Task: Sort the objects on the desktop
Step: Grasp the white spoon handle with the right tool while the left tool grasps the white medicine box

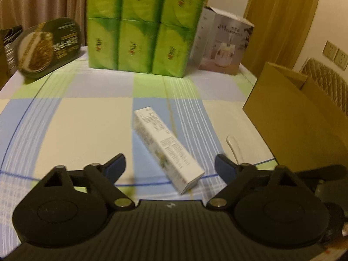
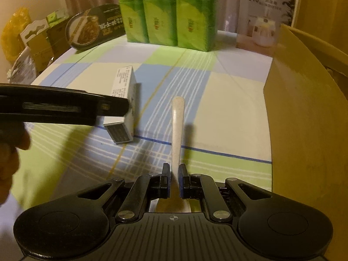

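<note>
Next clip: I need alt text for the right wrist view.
The right gripper is shut on a long cream plastic handle pointing away over a checked tablecloth. At left, the left gripper reaches over a small white carton; an open brown cardboard box stands at right, green tissue packs behind.

The left gripper, a black two-finger tool with blue-padded tips, is pointing down and forward with its jaws standing wide apart and touching nothing. In the right wrist view it is reaching in from the left edge, seen side-on as a long dark bar, with part of the person's hand showing below it at the frame's edge. The right gripper, of the same black build, is tilting downward with its jaws pinching a slim off-white speckled handle between the pads.
</note>
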{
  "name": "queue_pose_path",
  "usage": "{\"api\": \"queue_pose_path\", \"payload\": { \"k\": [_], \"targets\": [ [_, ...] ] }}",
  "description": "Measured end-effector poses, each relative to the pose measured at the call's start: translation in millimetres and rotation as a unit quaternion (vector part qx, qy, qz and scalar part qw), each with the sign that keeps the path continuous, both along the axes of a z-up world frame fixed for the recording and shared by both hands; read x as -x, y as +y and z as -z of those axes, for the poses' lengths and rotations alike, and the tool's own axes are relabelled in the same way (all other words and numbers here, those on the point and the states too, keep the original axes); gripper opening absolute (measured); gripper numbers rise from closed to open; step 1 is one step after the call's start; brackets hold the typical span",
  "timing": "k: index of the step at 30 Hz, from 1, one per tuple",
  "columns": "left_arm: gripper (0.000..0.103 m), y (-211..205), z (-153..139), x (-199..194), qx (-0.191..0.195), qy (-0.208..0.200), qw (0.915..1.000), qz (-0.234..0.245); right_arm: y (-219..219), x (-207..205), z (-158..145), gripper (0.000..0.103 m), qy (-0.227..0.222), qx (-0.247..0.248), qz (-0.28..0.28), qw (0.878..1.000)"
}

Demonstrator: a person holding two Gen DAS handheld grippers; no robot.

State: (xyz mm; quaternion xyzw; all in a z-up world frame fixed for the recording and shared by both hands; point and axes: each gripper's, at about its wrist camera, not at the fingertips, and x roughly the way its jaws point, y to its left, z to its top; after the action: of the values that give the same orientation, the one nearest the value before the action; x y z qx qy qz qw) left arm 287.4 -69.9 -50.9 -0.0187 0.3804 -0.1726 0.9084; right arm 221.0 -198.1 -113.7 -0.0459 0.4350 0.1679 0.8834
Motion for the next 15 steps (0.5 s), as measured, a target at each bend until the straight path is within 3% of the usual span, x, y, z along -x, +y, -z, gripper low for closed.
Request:
{"api": "queue_pose_path", "payload": {
  "k": [4,6,9,10,11,13,15],
  "targets": [
    [0.076,-16.0,11.5,-15.6,-0.008,0.026,0.9996,-0.002,-0.5,0.4,-0.8,0.004,-0.001,-0.004,0.000,1.000],
    [0.069,-20.8,17.3,-21.9,-0.013,0.039,0.9992,-0.001,-0.8,0.6,-0.5,0.004,0.000,-0.006,-0.001,1.000],
    [0.053,-24.1,23.4,-24.6,-0.039,0.045,0.9982,-0.001,-1.0,2.0,-0.2,0.004,0.001,-0.008,-0.002,1.000],
    [0.039,-23.4,24.5,-23.7,-0.046,0.046,0.9979,0.000,-0.8,3.0,-0.4,0.004,0.001,-0.009,-0.002,1.000],
    [0.033,-22.3,25.4,-21.8,-0.054,0.047,0.9974,0.000,-0.6,4.3,-0.6,0.004,0.001,-0.011,-0.002,1.000],
    [0.024,-17.1,25.7,-15.1,-0.067,0.046,0.9967,0.001,0.1,7.7,-1.5,0.004,0.003,-0.016,-0.002,1.000],
    [0.022,-10.7,24.6,-6.8,-0.076,0.047,0.9960,0.003,1.8,14.8,-3.8,0.004,0.005,-0.021,-0.005,1.000]
  ]
}}
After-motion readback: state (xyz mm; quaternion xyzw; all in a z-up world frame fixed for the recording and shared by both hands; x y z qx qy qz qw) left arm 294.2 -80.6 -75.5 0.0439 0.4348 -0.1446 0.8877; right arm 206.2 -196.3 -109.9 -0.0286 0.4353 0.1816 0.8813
